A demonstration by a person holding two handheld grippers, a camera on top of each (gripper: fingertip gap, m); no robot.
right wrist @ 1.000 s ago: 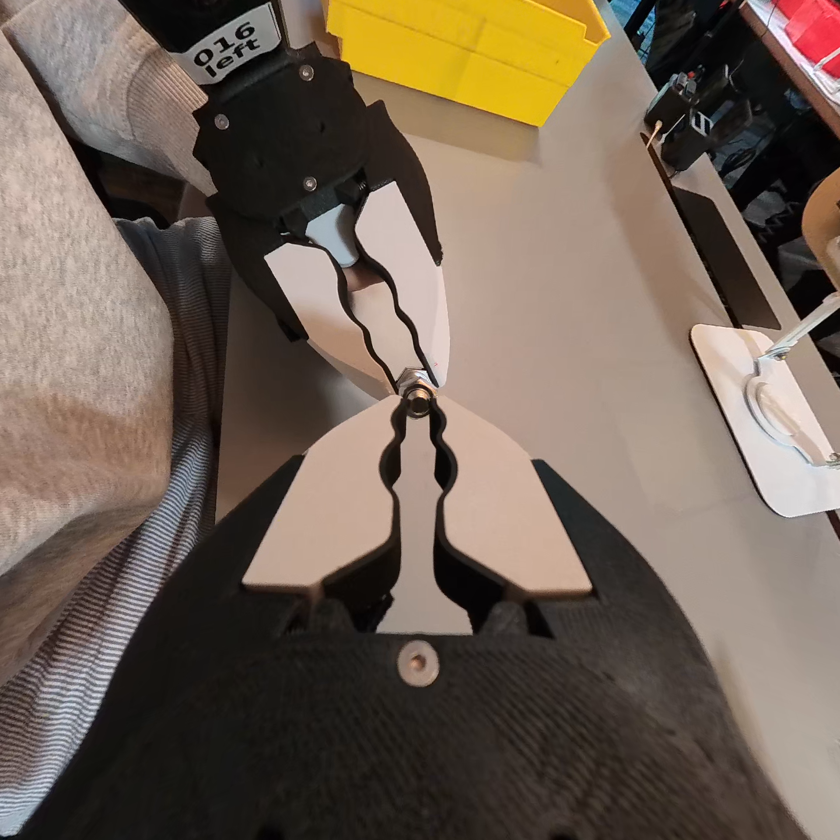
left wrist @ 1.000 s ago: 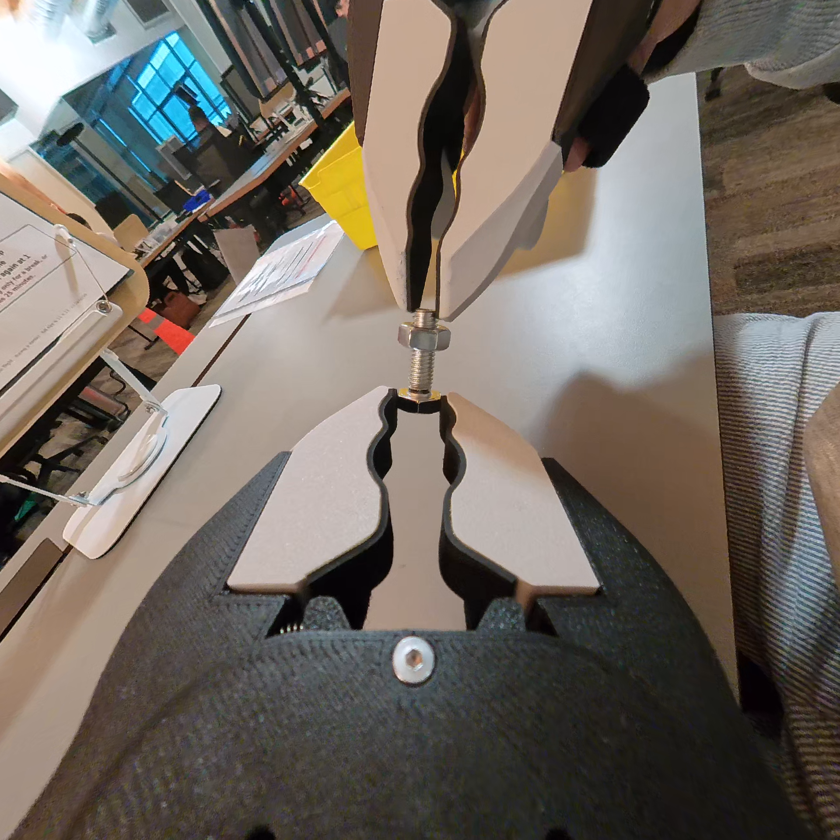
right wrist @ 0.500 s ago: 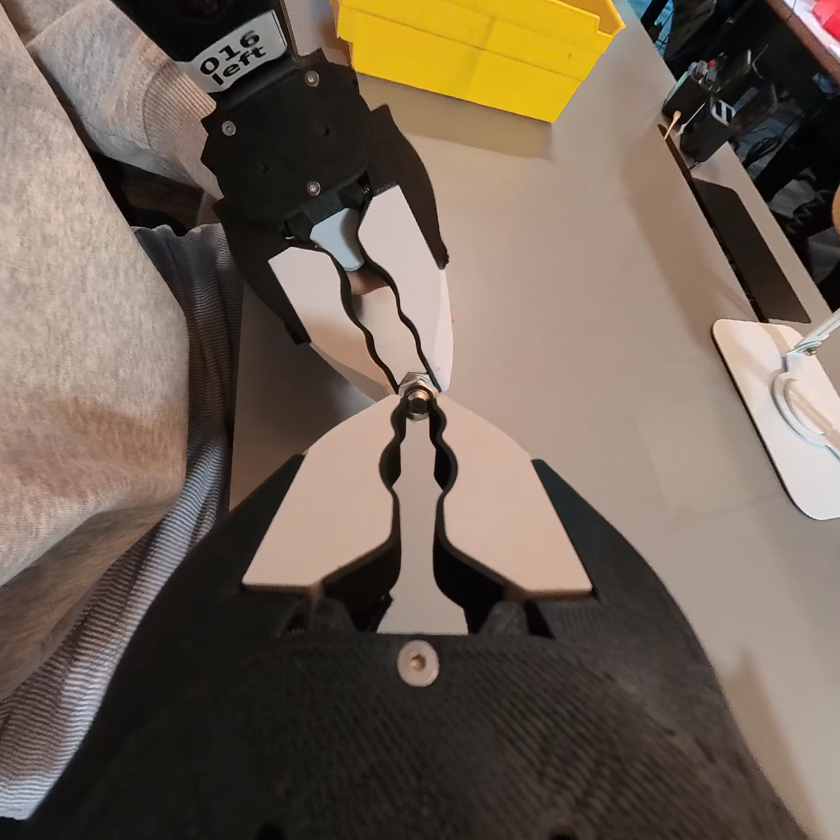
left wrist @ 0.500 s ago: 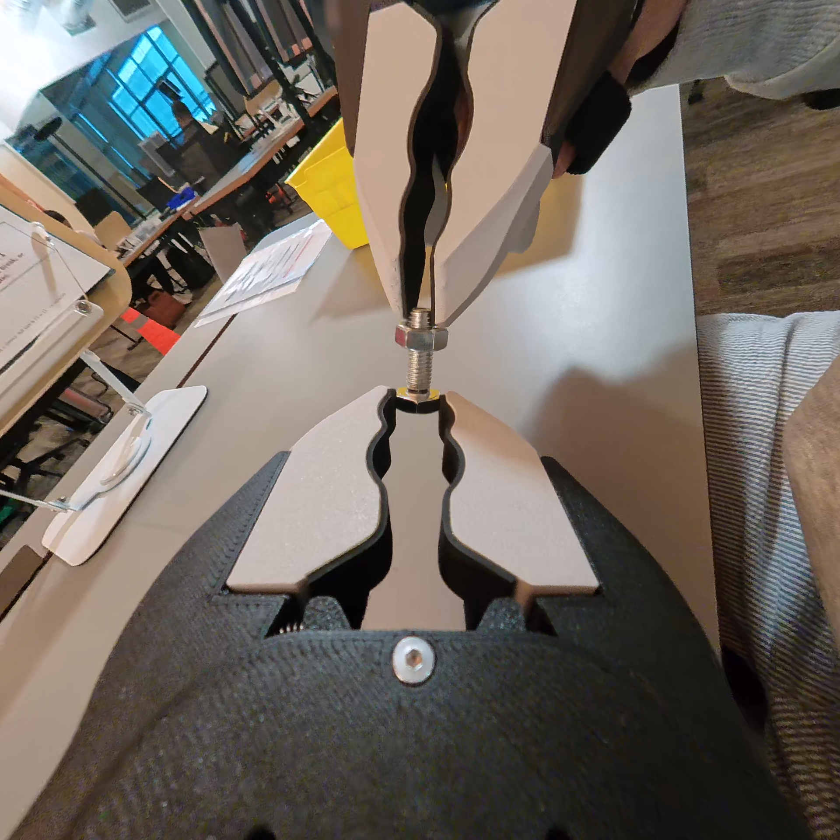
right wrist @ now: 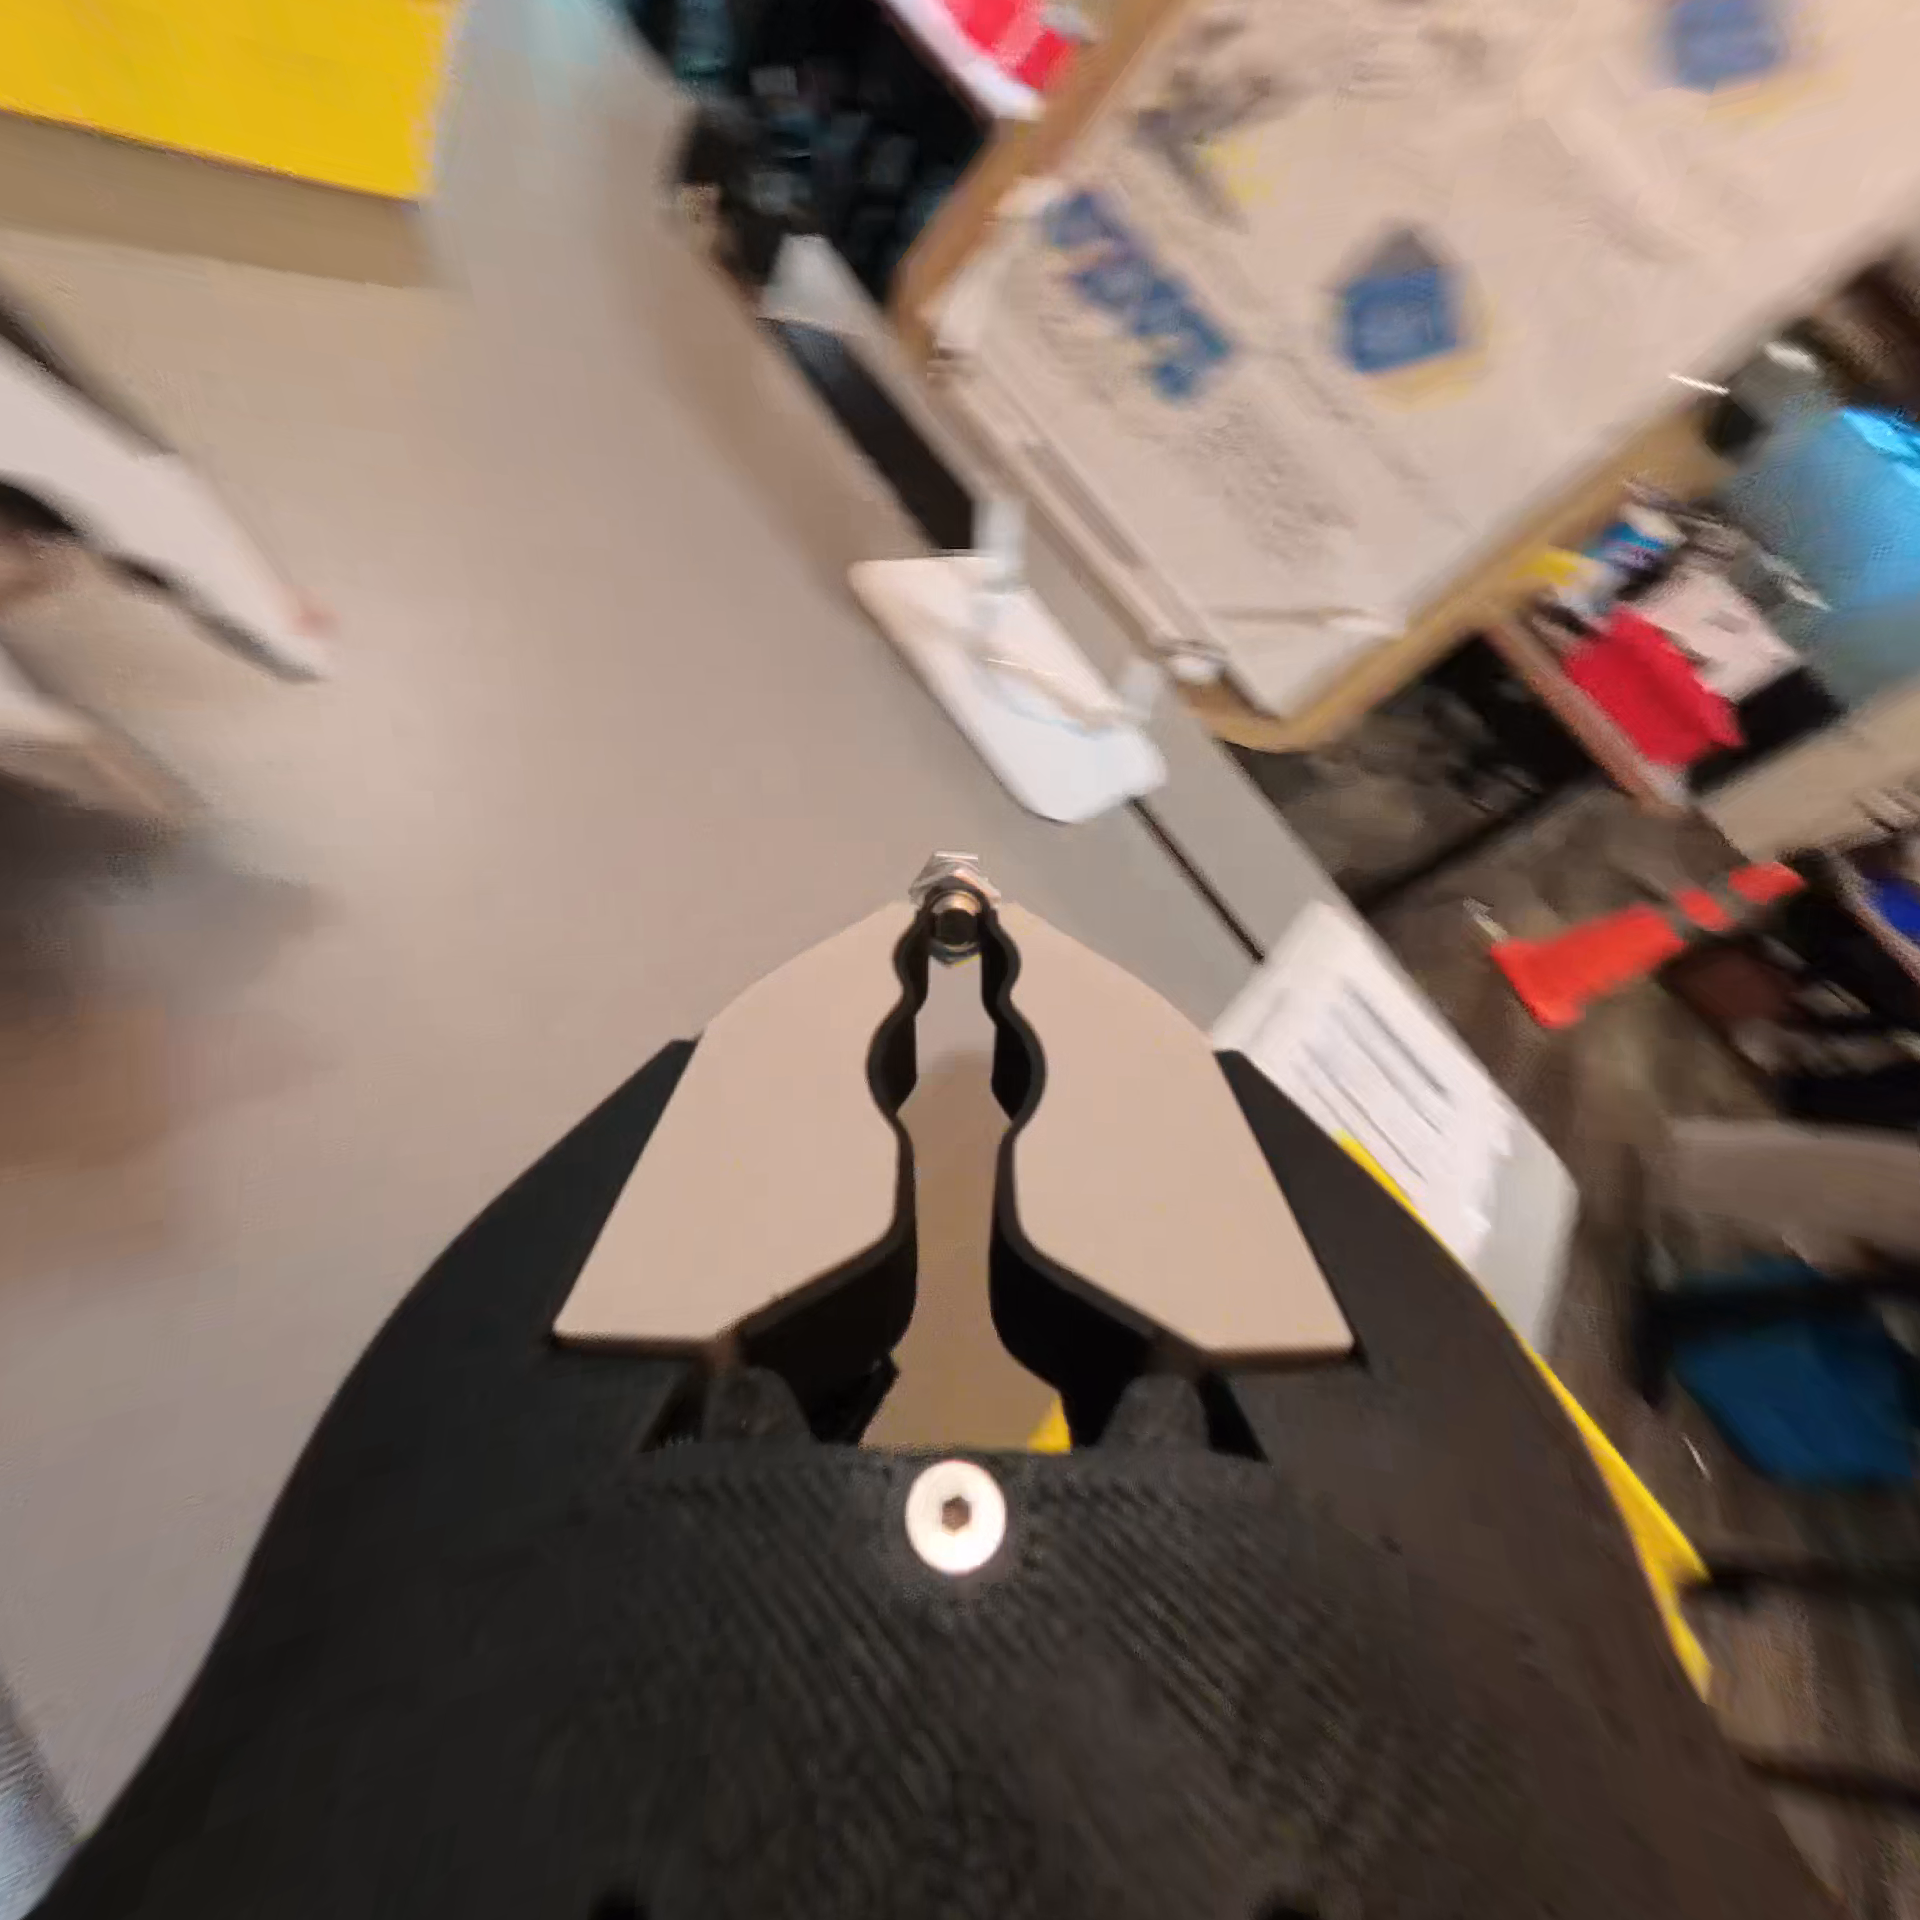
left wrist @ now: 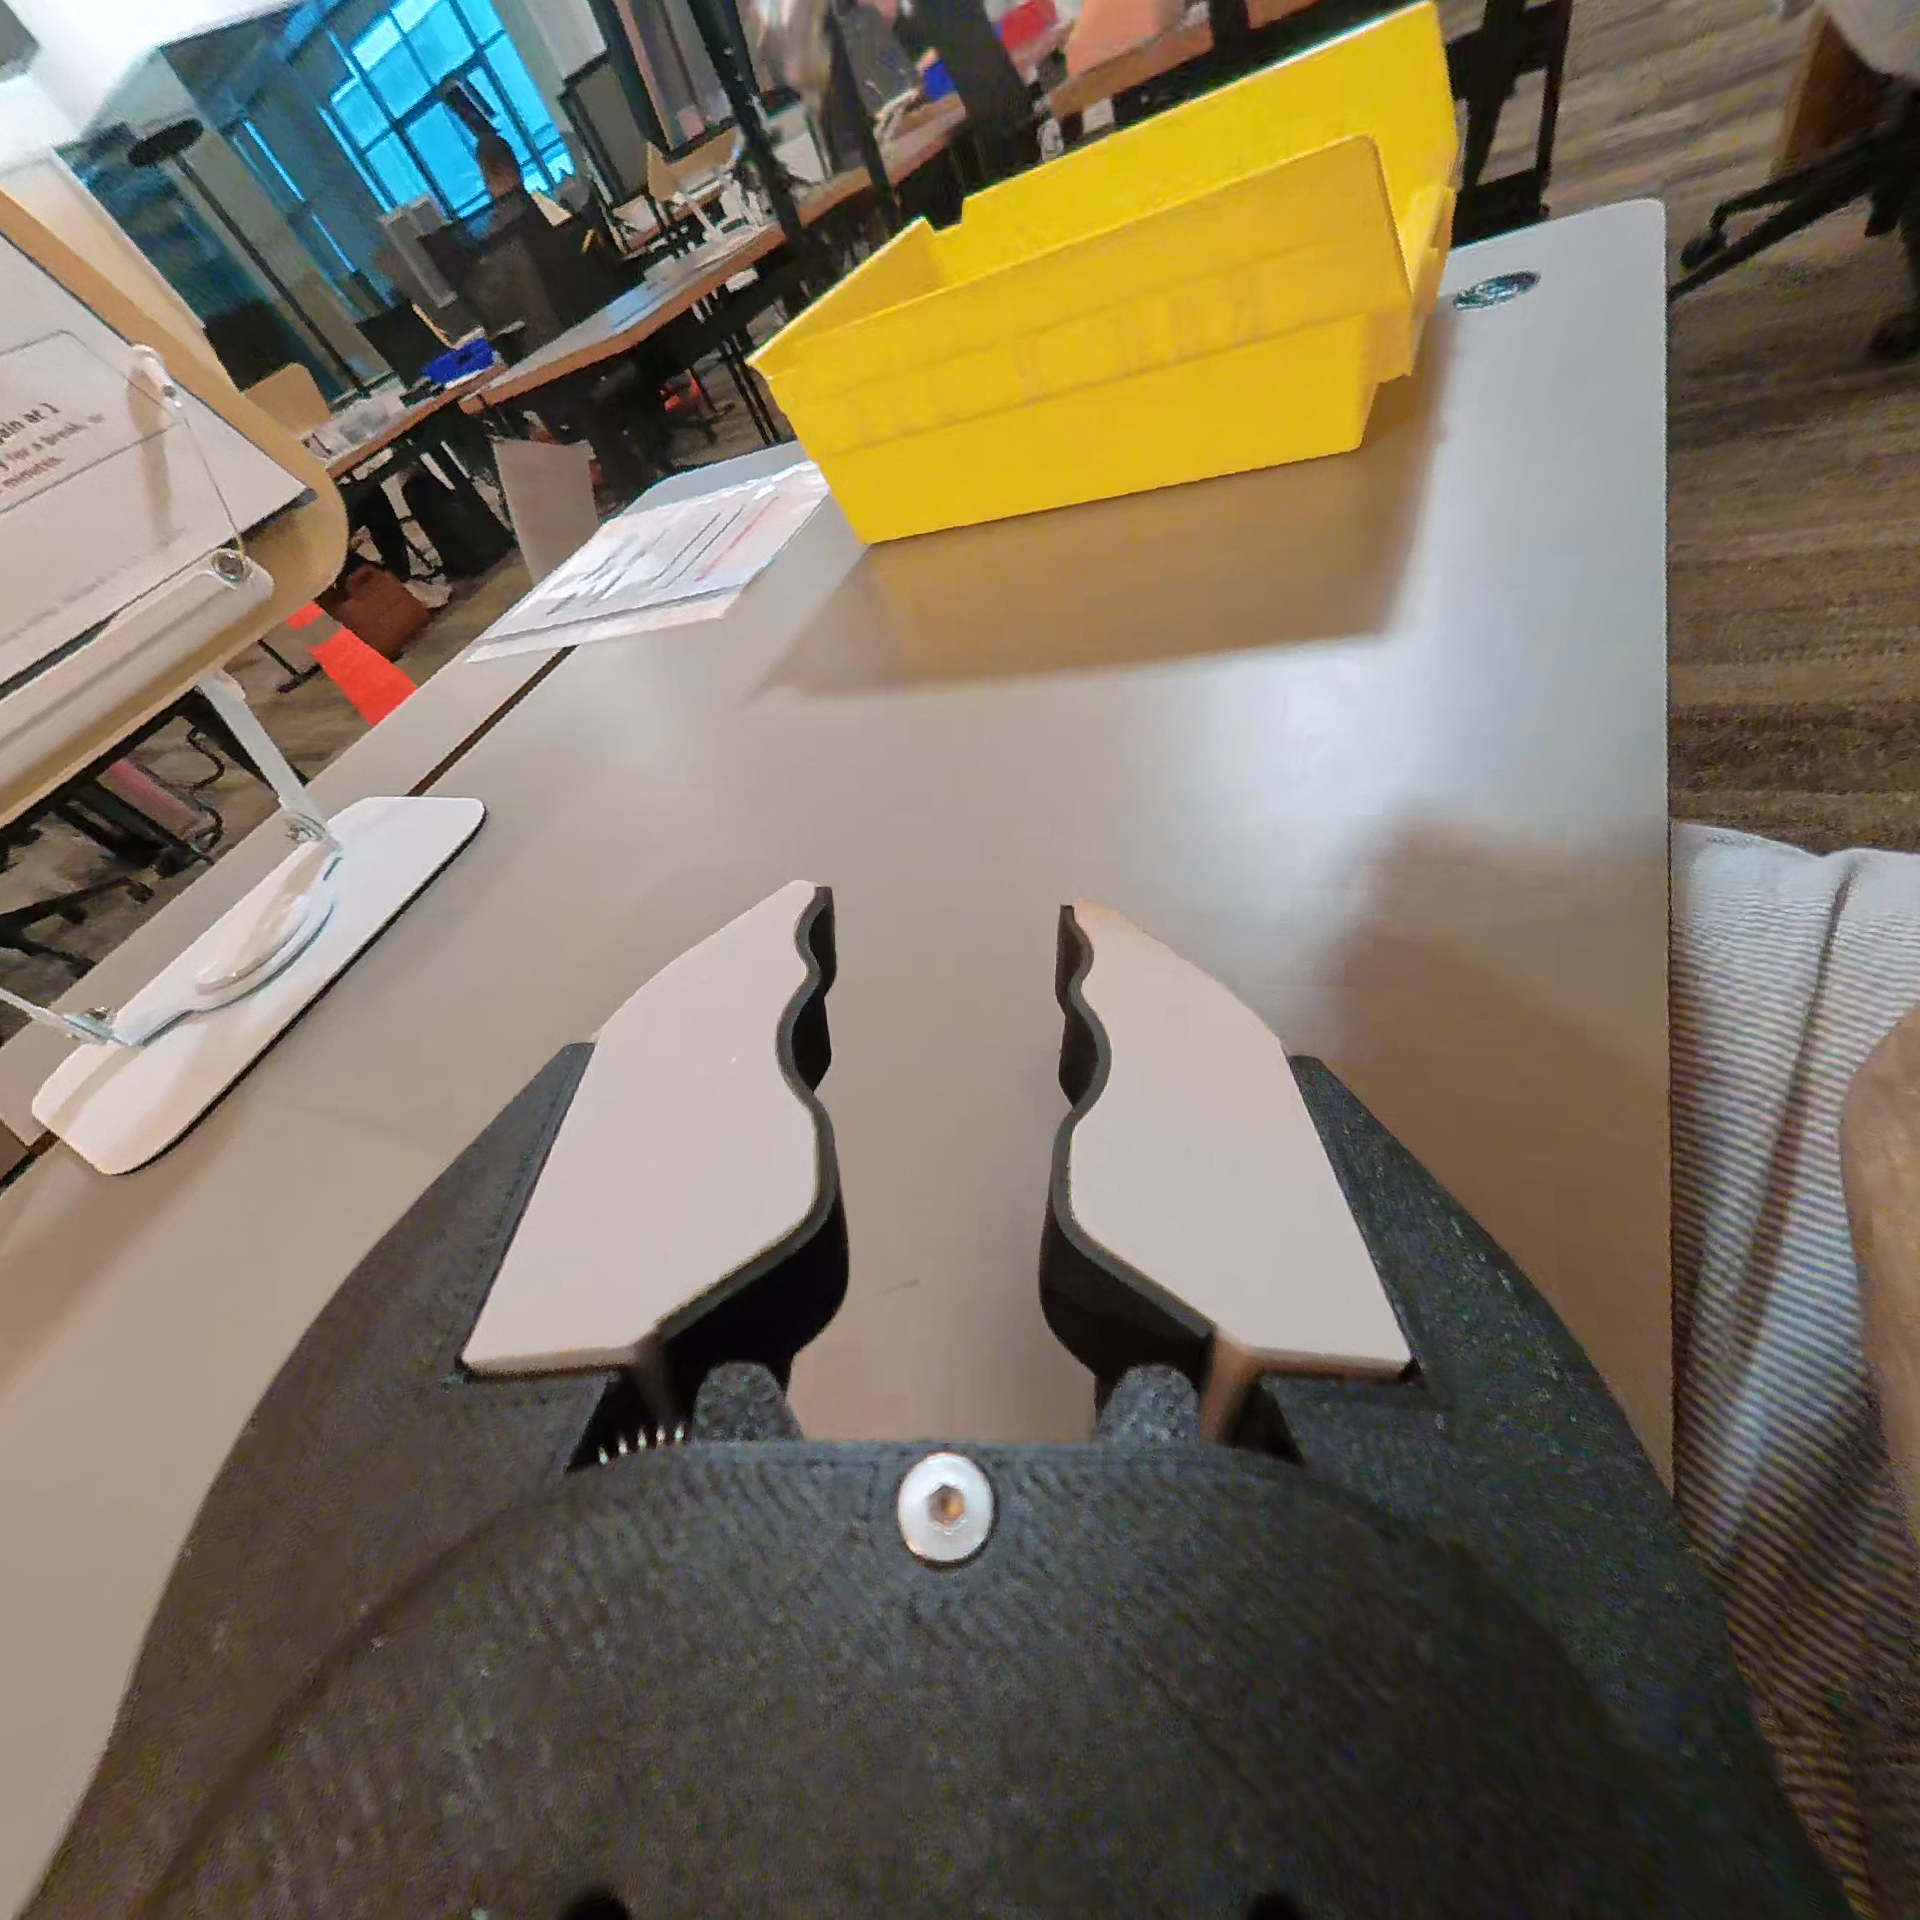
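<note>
My left gripper (left wrist: 943, 920) is open and empty, held low over the grey table (left wrist: 1143, 748). My right gripper (right wrist: 951, 914) is shut on a steel bolt with a hex nut (right wrist: 948, 900) on it, pinched at the fingertips and sticking out forward. The right wrist view is blurred by motion. A blurred pale shape at the left edge of that view (right wrist: 156, 561) may be the left gripper; I cannot tell. The right gripper does not show in the left wrist view.
A yellow bin (left wrist: 1122, 343) stands at the table's far end, also in the right wrist view (right wrist: 229, 94). A sign holder on a white base (left wrist: 260, 966) stands at the left edge, with a sheet of paper (left wrist: 665, 561) beyond. A striped sleeve (left wrist: 1787, 1143) lies at right. Tip to tip, the grippers are about 20 centimeters apart.
My left gripper has opened and let go of the bolt. My right gripper has swung away with the bolt and nut, out of the left wrist view.
</note>
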